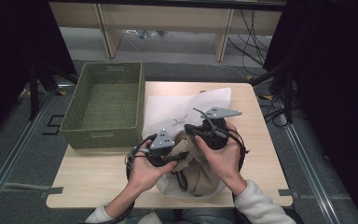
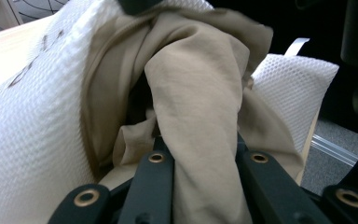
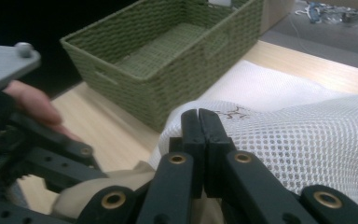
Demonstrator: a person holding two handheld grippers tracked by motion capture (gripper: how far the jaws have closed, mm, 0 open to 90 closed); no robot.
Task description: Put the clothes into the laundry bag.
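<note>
Here a tan cloth (image 2: pixel 200 93) is pinched by the left claw (image 2: pixel 200 158), a fold of it pressed between the jaws, while it lies bunched in the mouth of a white mesh bag (image 3: pixel 307 135) on the table (image 1: pixel 98 172). The bag's edge is gripped by the right claw (image 3: pixel 199 121), its jaws pressed together. A green basket (image 1: pixel 103 105) stands just beside.
</note>
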